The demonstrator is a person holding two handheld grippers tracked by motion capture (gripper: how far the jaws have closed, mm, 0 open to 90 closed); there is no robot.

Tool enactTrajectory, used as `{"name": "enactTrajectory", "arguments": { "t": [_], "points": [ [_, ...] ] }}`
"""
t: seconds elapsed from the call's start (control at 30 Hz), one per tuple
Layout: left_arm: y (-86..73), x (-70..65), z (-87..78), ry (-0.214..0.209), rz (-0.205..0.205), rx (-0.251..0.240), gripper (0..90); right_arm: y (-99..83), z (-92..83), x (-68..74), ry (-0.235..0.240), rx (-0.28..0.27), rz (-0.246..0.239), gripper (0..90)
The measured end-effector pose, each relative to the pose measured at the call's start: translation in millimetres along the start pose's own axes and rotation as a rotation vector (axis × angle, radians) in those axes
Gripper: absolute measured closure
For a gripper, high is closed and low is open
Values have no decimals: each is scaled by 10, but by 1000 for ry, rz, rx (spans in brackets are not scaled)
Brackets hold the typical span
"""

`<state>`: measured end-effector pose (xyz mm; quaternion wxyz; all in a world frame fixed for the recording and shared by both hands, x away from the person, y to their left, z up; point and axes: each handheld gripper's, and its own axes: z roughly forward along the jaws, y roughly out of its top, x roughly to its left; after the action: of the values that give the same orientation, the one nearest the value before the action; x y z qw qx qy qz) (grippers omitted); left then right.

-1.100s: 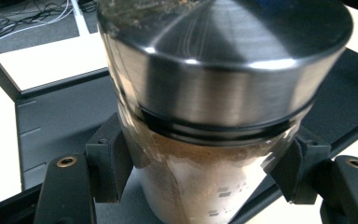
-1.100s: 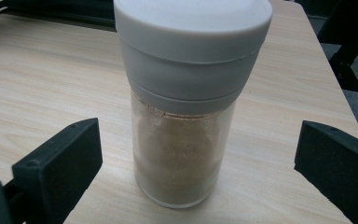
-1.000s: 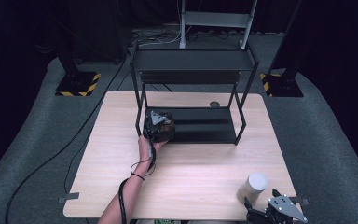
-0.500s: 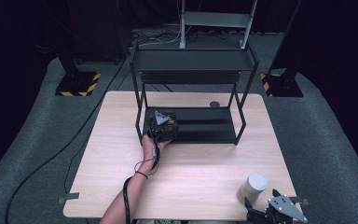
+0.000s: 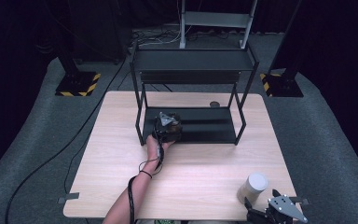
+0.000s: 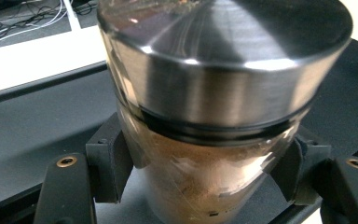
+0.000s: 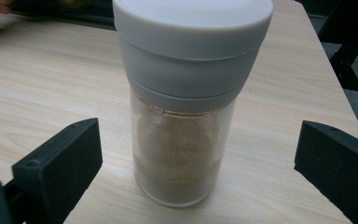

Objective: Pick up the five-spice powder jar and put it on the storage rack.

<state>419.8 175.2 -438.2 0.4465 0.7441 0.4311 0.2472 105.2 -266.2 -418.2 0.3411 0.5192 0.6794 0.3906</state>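
We see a dark room with grey carpet around a pale wooden tabletop [image 5: 121, 186], its near edge cut off. A black two-tier rack [image 5: 193, 60] stands at the far edge. Our left gripper [image 5: 168, 126] is clamped on a glass jar [image 6: 205, 186] with a steel lid, brown powder inside, over the rack's lower shelf; its base is hidden. Near the right front corner stands a grey-capped shaker [image 7: 184, 154] of tan powder, between the right gripper's [image 7: 196, 163] spread jaws, untouched.
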Motion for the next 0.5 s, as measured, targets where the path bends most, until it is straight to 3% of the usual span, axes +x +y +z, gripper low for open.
{"name": "enactTrajectory", "arguments": {
  "t": [0.5],
  "points": [
    [42, 6, 78, -7, 4, 2, 309, 1, -1, -3, 1, 0, 2, 0]
  ]
}}
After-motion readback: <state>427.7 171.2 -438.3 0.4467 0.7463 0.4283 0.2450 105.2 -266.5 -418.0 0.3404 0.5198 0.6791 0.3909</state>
